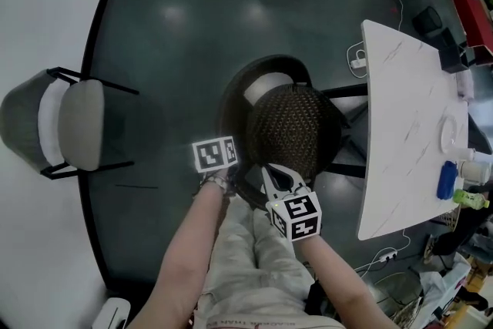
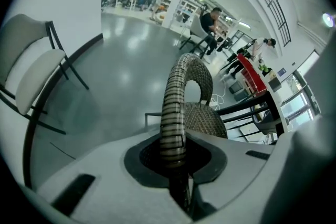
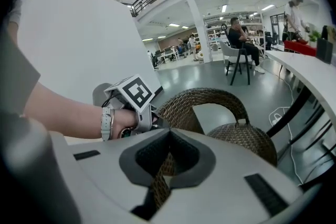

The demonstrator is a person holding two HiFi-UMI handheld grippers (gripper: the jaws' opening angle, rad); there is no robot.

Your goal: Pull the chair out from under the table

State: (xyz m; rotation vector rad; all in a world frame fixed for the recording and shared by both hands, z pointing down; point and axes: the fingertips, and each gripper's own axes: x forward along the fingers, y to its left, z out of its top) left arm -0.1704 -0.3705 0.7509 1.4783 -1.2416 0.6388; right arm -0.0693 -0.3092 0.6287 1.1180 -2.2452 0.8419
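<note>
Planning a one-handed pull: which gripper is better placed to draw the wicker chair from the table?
Left, marginally. Both clamp the backrest rim, but the left gripper holds nearer its middle; the right gripper sits toward its end.

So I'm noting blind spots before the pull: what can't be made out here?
- Feet of the chair: head view, under its seat; gripper views, below the jaws.
- Far side of the table: head view, cut off by the right edge.
- What the blue item is: head view, too small.
</note>
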